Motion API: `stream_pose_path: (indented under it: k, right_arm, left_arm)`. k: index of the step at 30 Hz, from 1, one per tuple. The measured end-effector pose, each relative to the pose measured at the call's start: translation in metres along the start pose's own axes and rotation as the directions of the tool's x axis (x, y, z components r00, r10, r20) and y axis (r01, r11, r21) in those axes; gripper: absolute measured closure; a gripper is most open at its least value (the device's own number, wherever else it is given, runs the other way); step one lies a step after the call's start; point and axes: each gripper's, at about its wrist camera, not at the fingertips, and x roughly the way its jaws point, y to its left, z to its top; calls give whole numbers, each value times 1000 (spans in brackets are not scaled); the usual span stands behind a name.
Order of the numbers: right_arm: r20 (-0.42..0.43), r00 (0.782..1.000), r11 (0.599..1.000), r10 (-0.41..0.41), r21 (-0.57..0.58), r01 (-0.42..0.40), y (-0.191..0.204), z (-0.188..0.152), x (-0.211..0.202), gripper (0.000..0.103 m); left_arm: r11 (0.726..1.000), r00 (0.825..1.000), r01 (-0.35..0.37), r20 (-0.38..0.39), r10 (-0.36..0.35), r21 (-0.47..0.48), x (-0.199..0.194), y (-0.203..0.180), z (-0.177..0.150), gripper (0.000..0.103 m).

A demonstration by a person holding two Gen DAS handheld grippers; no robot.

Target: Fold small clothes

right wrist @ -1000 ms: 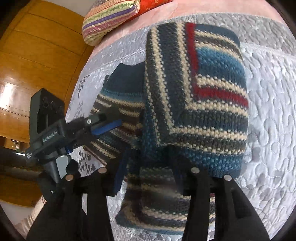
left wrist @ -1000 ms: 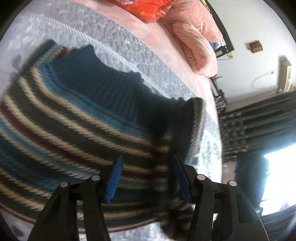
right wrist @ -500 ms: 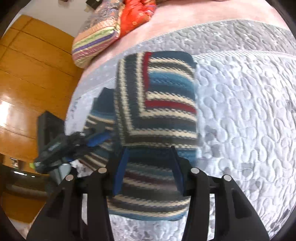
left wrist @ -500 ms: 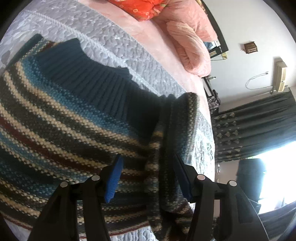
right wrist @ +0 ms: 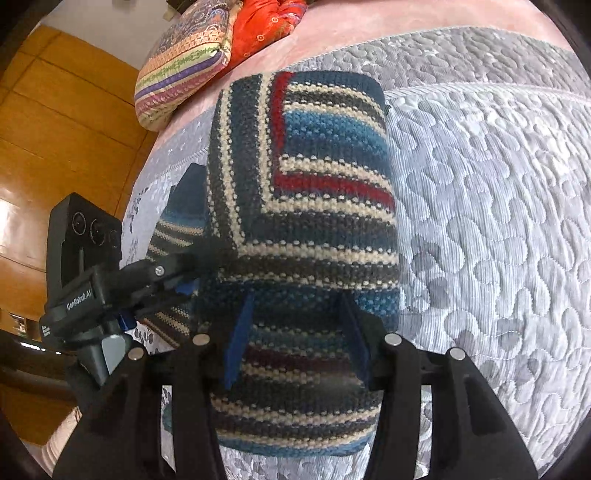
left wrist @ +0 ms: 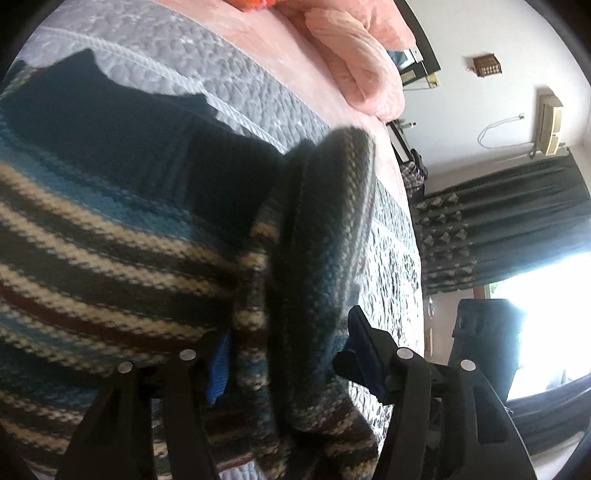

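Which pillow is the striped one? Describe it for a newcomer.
In the right wrist view, follow the grey quilted bedspread to the head of the bed. The striped pillow lies there, left of the orange-red cushion; it alone has multicoloured patterned bands.

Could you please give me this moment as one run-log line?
task: fold | item: striped sweater on quilt | left gripper: open, straddling fold | right gripper: open over sweater
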Motion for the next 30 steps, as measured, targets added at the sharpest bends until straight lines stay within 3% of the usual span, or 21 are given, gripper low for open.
stream_pose_path:
  k: [9, 12, 17, 22, 24, 27, 30]
  right_arm:
    - [38, 999, 1000, 12, 4, -12, -4, -8, -17, 55]
    - [64, 998, 1000, -16, 9, 16, -9, -13, -28, 55]
    - [59, 998, 999, -34, 44, 31, -26, -23, -34, 55]
    - [20, 999, 997, -31, 64, 30, -34, -33, -17, 55]
    - [19, 999, 997, -33, 65, 32, -32, -34, -15, 55]
    - [35, 998, 998, -44, 45, 42, -22, -36, -18, 54]
    - [62, 996, 997, -69, 19, 68, -13, -37, -26, 46]
  left_arm:
    - [999, 999, -46, -18, 46, 10, 20, -16, 10, 40]
    - [997, 998, -69, -13, 69, 21, 22, -19, 11, 42]
    - [995, 995, -97, -2, 98, 30, 26, -20, 11, 53]
    - [991, 993, -112, 29, 110, 67, 21, -31, 7, 76]
    - [989, 993, -115, 40, 112, 93, 16, -37, 5, 78]
    - [993, 997, -62, 57, 56, 99, 1, -36, 3, 80]
    - [995, 997, -22, 76, 15, 98, -18, -32, 3, 80]
